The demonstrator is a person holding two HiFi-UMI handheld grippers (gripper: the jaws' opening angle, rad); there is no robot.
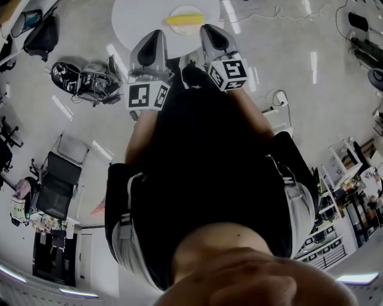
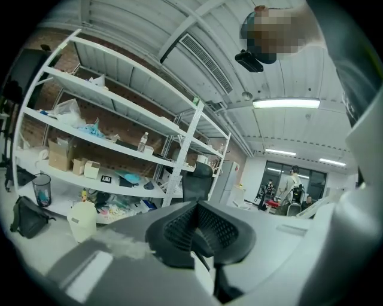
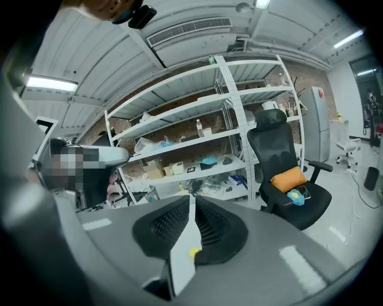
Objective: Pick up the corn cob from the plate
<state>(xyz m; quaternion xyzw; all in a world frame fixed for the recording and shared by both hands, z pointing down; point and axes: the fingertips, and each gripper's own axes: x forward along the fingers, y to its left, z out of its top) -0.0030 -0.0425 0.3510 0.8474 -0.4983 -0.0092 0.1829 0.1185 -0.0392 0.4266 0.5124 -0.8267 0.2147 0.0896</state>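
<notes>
The yellow corn cob (image 1: 184,20) lies on a pale plate (image 1: 187,9) on the round white table (image 1: 134,15) at the top of the head view. My left gripper (image 1: 152,36) hovers over the table's near edge, left of the plate, its black pads (image 2: 179,230) together. My right gripper (image 1: 210,30) sits just right of the cob, close to the plate. In the right gripper view its pads (image 3: 164,230) stand a narrow wedge apart; white surface and a speck of yellow corn cob (image 3: 192,252) show through. Neither gripper holds anything.
The person's dark torso fills the middle of the head view. Bags and gear (image 1: 84,77) lie on the floor left of the table, with a black chair (image 1: 57,179) further left. White shelving (image 2: 119,137) and an office chair (image 3: 281,161) stand behind.
</notes>
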